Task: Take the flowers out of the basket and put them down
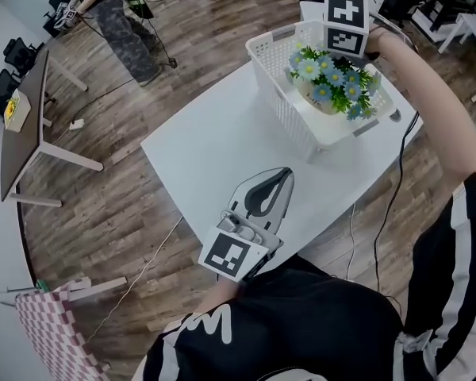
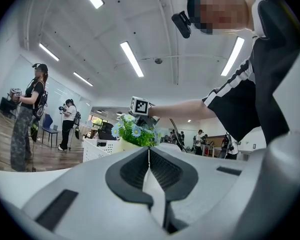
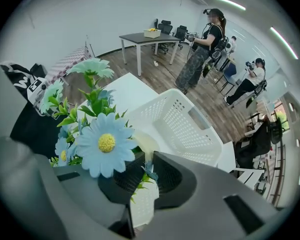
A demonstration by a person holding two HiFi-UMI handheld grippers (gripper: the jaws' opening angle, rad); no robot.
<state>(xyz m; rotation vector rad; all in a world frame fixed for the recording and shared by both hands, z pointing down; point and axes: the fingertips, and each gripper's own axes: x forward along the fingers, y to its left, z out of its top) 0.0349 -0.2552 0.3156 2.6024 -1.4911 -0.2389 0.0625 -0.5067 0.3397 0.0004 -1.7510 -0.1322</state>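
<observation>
Right claw [image 3: 145, 160] is clenched on a leafy sprig of the flowers [image 3: 106, 143], which stand in the basket [image 3: 190, 129] right beneath it. Left claw [image 2: 149, 153] is closed tight on nothing, at the near edge of the table [image 1: 206, 141], with the basket well ahead of it.

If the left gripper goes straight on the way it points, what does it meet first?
Probably the near wall of the white basket; the table between looks free, though depth is unclear.
</observation>
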